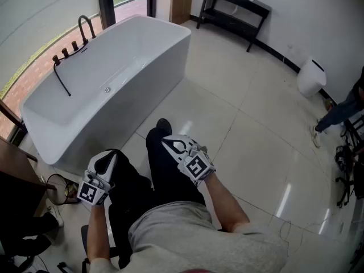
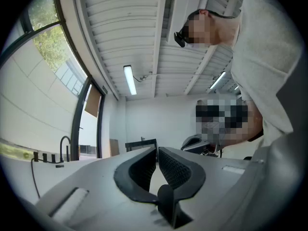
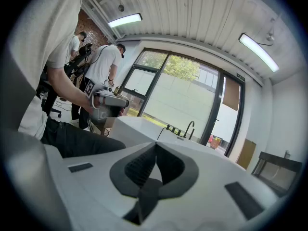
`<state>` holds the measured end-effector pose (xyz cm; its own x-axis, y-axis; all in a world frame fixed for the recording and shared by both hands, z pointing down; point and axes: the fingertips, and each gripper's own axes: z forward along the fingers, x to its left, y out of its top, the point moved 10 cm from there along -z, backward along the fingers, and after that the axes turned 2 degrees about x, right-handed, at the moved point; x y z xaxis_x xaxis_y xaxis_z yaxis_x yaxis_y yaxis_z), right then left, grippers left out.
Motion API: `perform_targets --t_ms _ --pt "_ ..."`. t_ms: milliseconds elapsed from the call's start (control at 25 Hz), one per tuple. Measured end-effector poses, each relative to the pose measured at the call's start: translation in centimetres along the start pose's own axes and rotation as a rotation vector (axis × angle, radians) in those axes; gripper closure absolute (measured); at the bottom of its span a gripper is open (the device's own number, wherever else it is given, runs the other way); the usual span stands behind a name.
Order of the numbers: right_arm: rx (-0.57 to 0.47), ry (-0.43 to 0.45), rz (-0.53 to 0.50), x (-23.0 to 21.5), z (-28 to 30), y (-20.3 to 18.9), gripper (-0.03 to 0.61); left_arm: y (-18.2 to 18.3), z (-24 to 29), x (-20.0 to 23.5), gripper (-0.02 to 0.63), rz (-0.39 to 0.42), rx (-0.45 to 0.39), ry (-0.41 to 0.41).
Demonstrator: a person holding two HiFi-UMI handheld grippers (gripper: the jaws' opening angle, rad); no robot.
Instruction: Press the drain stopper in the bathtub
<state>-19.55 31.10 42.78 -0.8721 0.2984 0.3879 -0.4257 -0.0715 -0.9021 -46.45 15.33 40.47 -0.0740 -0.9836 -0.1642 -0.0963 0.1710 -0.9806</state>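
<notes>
The white bathtub (image 1: 142,50) stands at upper left in the head view, with a black faucet (image 1: 85,27) and hand-shower hose on its far rim. A small round metal drain stopper (image 1: 107,89) shows inside the tub. Both grippers hang in front of the person's legs, short of the tub's near wall. My left gripper (image 1: 107,159) is shut and holds nothing; my right gripper (image 1: 172,144) is likewise shut and empty. In the left gripper view the jaws (image 2: 157,151) point up at the ceiling. The right gripper (image 3: 155,146) faces the tub (image 3: 139,126) and faucet (image 3: 188,128).
A black console table (image 1: 233,7) stands against the far wall, and a white bin (image 1: 311,75) at the right wall. Another person's legs (image 1: 340,111) are at the right edge. A round wire stand (image 1: 57,187) sits by the tub's near left corner. Tall windows run behind the tub.
</notes>
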Motion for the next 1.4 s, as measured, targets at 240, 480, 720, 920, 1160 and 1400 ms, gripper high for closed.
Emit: perform_targets --t_ms 240,480,720,920,1160,1400 --pt "0.044 -0.091 -0.049 -5.1 -3.1 -1.3 0.578 -0.1 9.4 0.7 0.606 -0.012 -0.005 0.030" --pt "0.063 -0.033 -0.102 -8.4 1.4 -2.4 0.578 1.7 13.3 2.0 0.606 0.048 0.042 0.072" --pt "-0.037 0.051 -0.109 -16.1 6.7 -3.1 0.578 3.5 15.8 4.0 0.606 0.105 -0.075 0.184" --pt "-0.089 0.214 -0.206 -19.8 10.7 -4.3 0.578 3.5 16.4 5.6 0.606 0.138 -0.054 0.308" --pt "-0.140 0.418 -0.301 -23.7 14.9 -5.1 0.578 3.8 17.1 5.6 0.606 0.167 -0.133 0.497" --pt "-0.215 0.583 -0.322 -25.8 16.1 -6.3 0.578 4.3 19.7 4.2 0.606 0.187 -0.169 0.642"
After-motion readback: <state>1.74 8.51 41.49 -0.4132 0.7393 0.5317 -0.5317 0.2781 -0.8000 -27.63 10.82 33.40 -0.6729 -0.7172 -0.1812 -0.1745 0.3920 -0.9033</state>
